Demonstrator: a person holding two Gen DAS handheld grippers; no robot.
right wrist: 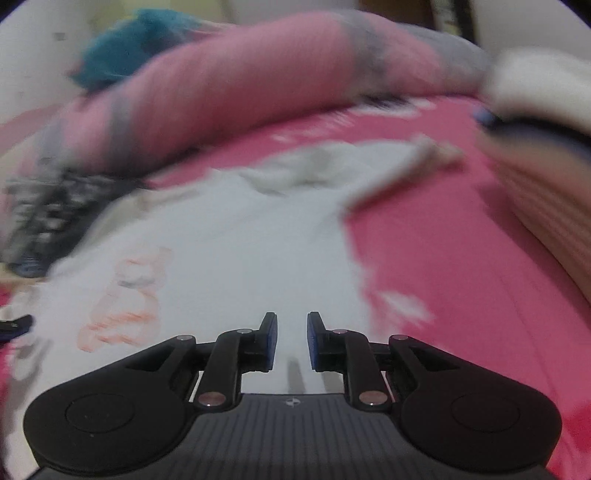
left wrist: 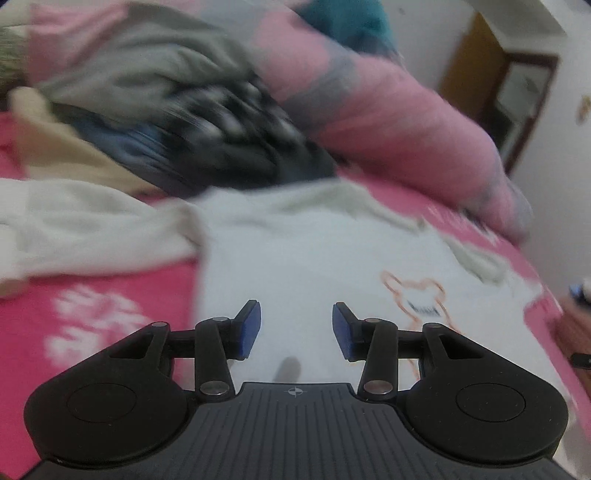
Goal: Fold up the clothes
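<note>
A white T-shirt (left wrist: 295,258) with an orange outline print (left wrist: 417,302) lies spread flat on the pink bedsheet (left wrist: 92,325). A cream sleeve (left wrist: 74,221) runs off to its left. My left gripper (left wrist: 296,314) hovers over the shirt's near part, open, its blue pads wide apart with nothing between them. In the right wrist view the same shirt (right wrist: 229,236) fills the middle, with the print (right wrist: 125,295) to the left. My right gripper (right wrist: 291,325) is over the shirt near its right edge, its jaws a narrow gap apart and holding nothing.
A jumbled pile of grey, dark and beige clothes (left wrist: 166,110) sits behind the shirt. A pink rolled blanket (left wrist: 388,110) lies along the back with teal cloth (left wrist: 351,26) on it. A stack of folded items (right wrist: 535,147) stands at the right. The bed's edge and a wooden door frame (left wrist: 517,92) are on the right.
</note>
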